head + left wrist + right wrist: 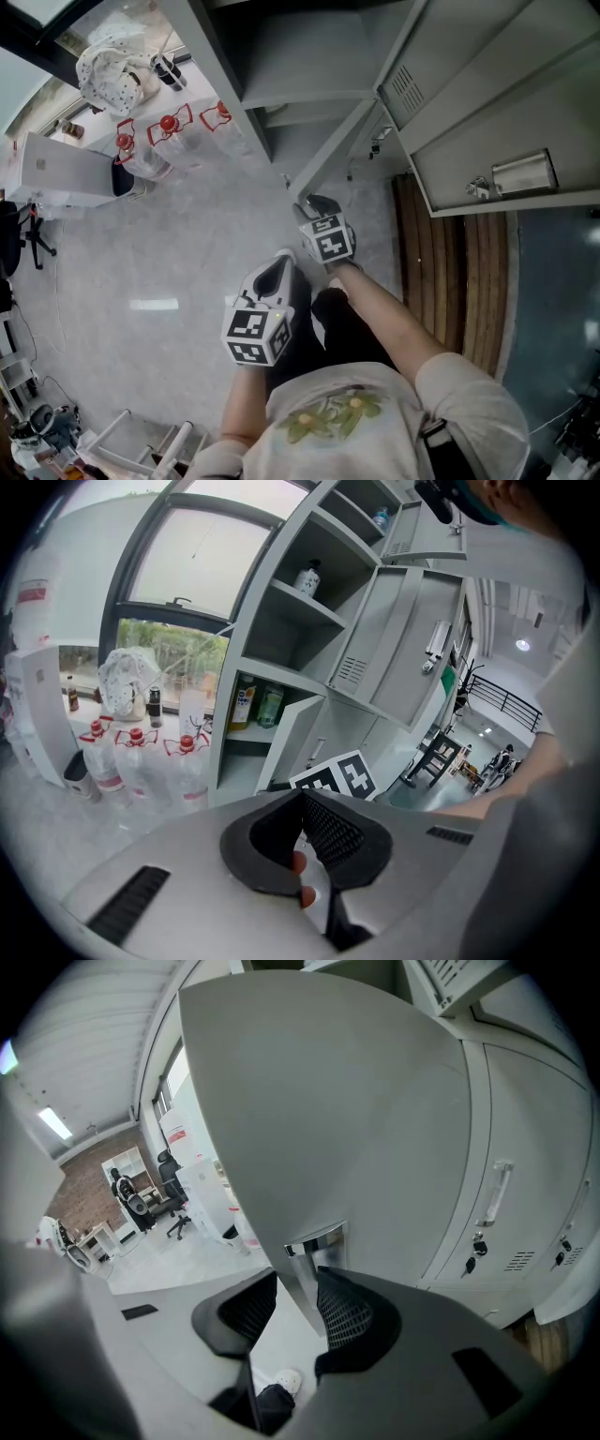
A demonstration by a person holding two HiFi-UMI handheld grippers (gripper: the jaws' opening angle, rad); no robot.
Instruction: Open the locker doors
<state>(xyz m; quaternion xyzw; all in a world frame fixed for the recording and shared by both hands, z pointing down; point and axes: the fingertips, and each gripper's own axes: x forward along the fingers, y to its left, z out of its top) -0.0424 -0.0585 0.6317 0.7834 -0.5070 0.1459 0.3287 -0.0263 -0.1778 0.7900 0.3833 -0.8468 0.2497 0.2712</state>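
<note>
Head view, looking steeply down: bank of grey metal lockers point(309, 56) across the top, several compartments standing open. Low at its foot, grey metal locker door point(330, 155) swung part-way out, seen edge-on from above. Right tongs point(314, 204) at that door's free edge, marker cube toward the camera. Left tongs point(278, 265) nearer the body, apart from the lockers, over pale grey floor point(169, 253). At upper right, larger grey louvred door point(487, 103) with a chrome handle, wide open above a strip of brown wooden slats point(450, 272). Left of the lockers, clear plastic bottles with red caps point(169, 136).

Left gripper view: left tongs point(302, 799) pressed together, black ribbed pads meeting at the tips, nothing pinched. Beyond them, the marker cube of the right tongs point(335, 778) beside the part-open door point(292, 738). Higher up, open shelves with a pale bottle point(307, 577), a yellowish bottle point(244, 705) and a green one point(270, 705).

Right gripper view: right tongs point(298, 1283) pinching the door point(328, 1101) by its near edge, just below a small chrome recessed handle point(316, 1239). Right pad flat against the edge, left pad meeting it only at the tip. To the right, shut lockers with a pale bar handle point(497, 1194) and small dark keys point(476, 1246) hanging at the locks. Under the tongs, white shoe point(279, 1382) on the floor.
</note>
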